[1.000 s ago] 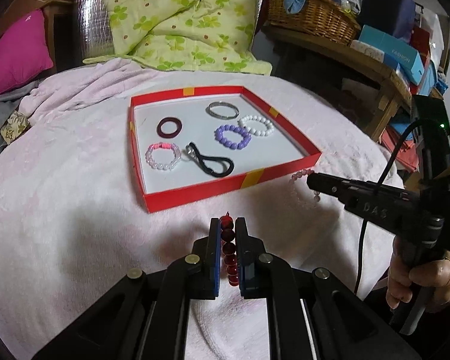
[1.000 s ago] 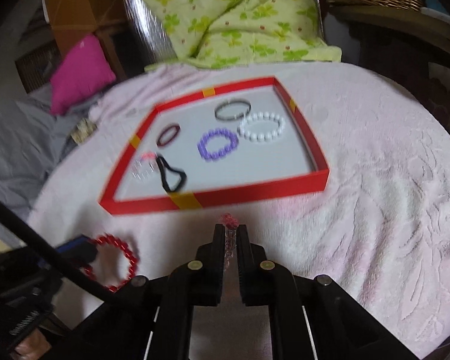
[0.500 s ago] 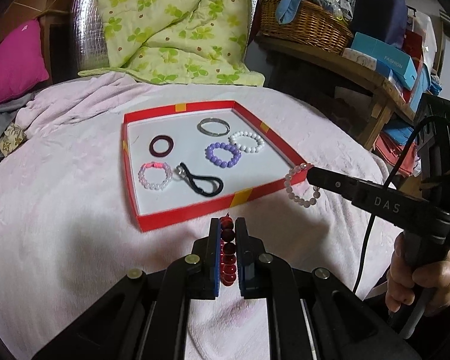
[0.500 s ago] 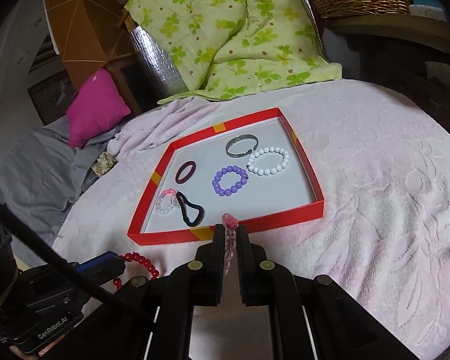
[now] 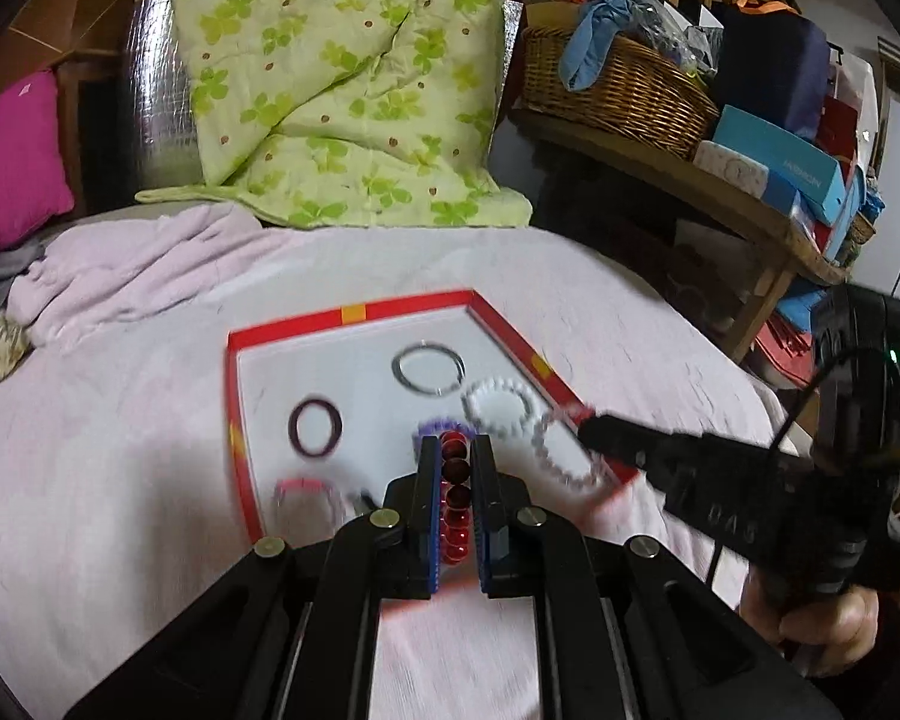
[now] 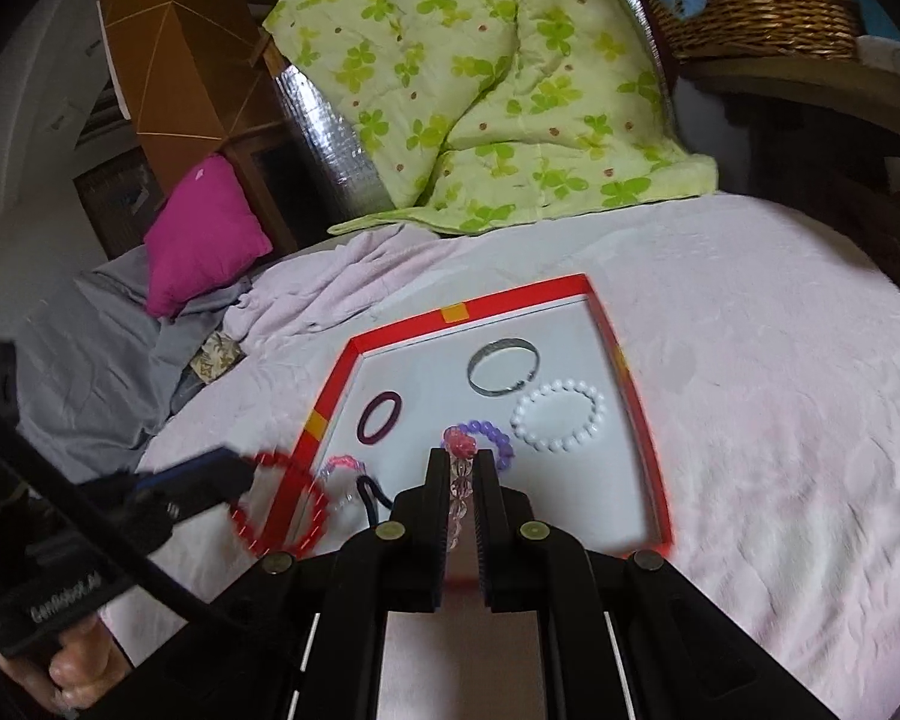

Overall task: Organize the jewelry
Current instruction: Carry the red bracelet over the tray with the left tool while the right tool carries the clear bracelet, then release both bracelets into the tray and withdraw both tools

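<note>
Through the left wrist view, we saw the left gripper (image 5: 455,498) clamped on a red bead bracelet (image 5: 453,483), the beads stacked in a line between the two fingers. It hung over the near edge of the red tray (image 5: 354,313), which sat on the pink blanket (image 5: 90,450) of the bed, toward the middle. We judged the bracelet was held edge-on so it could be lowered flat among the pieces already laid out: a silver bangle (image 5: 428,369), a white bead bracelet (image 5: 499,414), a dark ring (image 5: 315,427) and a pink bracelet (image 5: 303,495) by the tray's near left corner. At the tray's right rim the right gripper (image 5: 588,435) carried a clear bead bracelet (image 5: 564,450), blurred by motion.

From the right wrist view, we saw the right gripper (image 6: 461,483) closed on the clear bead bracelet (image 6: 459,480), with a pink knot at its top. It hovered above the tray's near edge (image 6: 645,456), just in front of a purple bead bracelet (image 6: 492,438). The bangle (image 6: 503,368), white beads (image 6: 558,414) and dark ring (image 6: 379,417) lay spaced apart, so a free patch at the tray's near right seemed the likely spot. To the left, the left gripper (image 6: 234,474) held the red bracelet (image 6: 279,504) straddling the tray's left rim.
</note>
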`<state>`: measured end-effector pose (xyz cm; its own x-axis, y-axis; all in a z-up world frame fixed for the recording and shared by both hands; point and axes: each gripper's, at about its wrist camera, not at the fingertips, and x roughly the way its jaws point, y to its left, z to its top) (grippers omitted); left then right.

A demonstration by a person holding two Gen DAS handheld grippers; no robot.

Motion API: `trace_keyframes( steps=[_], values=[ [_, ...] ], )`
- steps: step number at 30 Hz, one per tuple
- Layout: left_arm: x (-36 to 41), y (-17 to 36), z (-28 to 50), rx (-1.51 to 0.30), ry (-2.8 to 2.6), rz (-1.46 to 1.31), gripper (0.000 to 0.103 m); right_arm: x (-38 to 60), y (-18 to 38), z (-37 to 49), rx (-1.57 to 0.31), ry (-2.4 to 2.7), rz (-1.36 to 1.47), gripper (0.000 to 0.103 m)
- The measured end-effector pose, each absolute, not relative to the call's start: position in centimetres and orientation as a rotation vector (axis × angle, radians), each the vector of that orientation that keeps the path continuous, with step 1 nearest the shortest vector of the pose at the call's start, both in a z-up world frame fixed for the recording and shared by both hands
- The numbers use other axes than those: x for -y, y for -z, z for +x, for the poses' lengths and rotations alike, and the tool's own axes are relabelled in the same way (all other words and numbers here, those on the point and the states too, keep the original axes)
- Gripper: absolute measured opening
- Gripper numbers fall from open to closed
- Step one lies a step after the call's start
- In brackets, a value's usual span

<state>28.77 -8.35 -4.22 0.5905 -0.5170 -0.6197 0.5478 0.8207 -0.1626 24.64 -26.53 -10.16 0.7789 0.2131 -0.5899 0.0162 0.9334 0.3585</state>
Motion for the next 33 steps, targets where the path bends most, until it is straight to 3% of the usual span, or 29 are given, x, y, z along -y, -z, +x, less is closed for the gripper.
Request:
trace_keyframes(
  steps=[10,23,25,27,28,31,33],
  values=[
    [9.7,8.2,34.5,-0.802,0.589,-0.01,0.01,27.4,13.4,27.9,-0.798,-0.139,0.441,0.009],
    [11.6,10.4,35.9,-0.845,0.455,0.081,0.011,25.8,15.0,28.5,-0.874,-0.102,0.387,0.009],
    [11.5,10.6,35.7,-0.857,0.441,0.099,0.018,25.8,15.0,28.5,-0.87,-0.075,0.365,0.009],
    [11.2,10.6,35.2,-0.857,0.423,0.111,0.049,25.9,14.9,28.5,-0.871,-0.055,0.351,0.01],
    [11.0,10.5,34.9,-0.844,0.408,0.119,0.056,26.0,14.8,28.5,-0.87,-0.045,0.348,0.011],
    [10.4,9.6,33.3,-0.794,0.369,0.16,0.062,26.4,14.4,28.3,-0.865,-0.011,0.339,0.027],
    [9.8,9.1,32.1,-0.779,0.339,0.181,0.071,26.6,13.8,27.8,-0.847,0.007,0.329,0.036]
  ],
)
